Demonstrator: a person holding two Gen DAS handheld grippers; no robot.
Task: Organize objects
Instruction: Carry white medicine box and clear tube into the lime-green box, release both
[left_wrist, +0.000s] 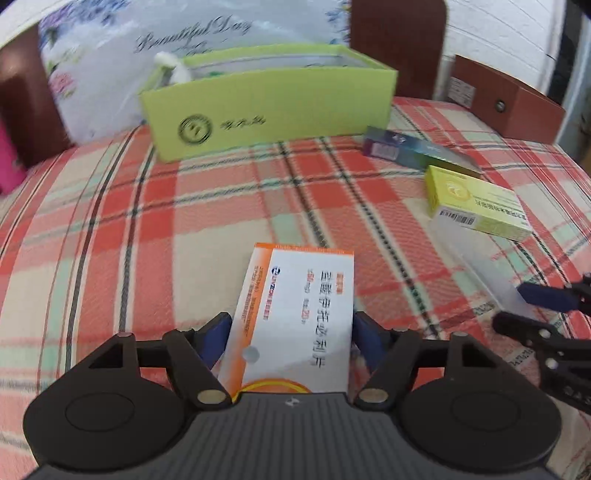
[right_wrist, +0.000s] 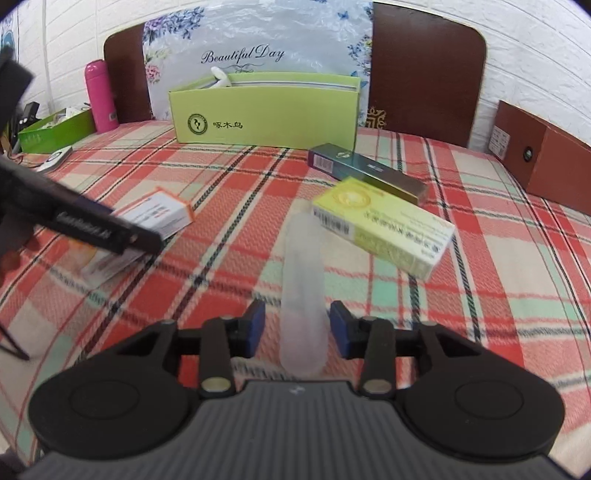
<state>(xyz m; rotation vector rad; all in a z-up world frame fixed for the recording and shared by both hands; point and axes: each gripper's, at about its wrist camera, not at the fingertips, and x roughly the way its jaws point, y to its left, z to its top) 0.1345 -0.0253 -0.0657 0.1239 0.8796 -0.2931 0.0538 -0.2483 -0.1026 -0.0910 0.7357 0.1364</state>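
A white and orange medicine box (left_wrist: 295, 314) lies on the plaid bedspread between the fingers of my left gripper (left_wrist: 291, 336), and both blue pads touch its long sides. In the right wrist view the same box (right_wrist: 159, 214) shows partly under the left gripper's black finger (right_wrist: 110, 232). My right gripper (right_wrist: 297, 328) stands open around a translucent plastic case (right_wrist: 303, 280), with a gap at the left pad. A yellow-green medicine box (right_wrist: 384, 225) and a long dark box (right_wrist: 365, 170) lie beyond it. The open green box (right_wrist: 266, 114) stands at the back.
A pink bottle (right_wrist: 99, 96) and a low green tray (right_wrist: 55, 129) are at the far left. A brown box (right_wrist: 546, 162) sits at the right edge. The headboard (right_wrist: 424, 70) and a floral pillow (right_wrist: 258, 44) rise behind the green box, which holds a white item (right_wrist: 221, 79).
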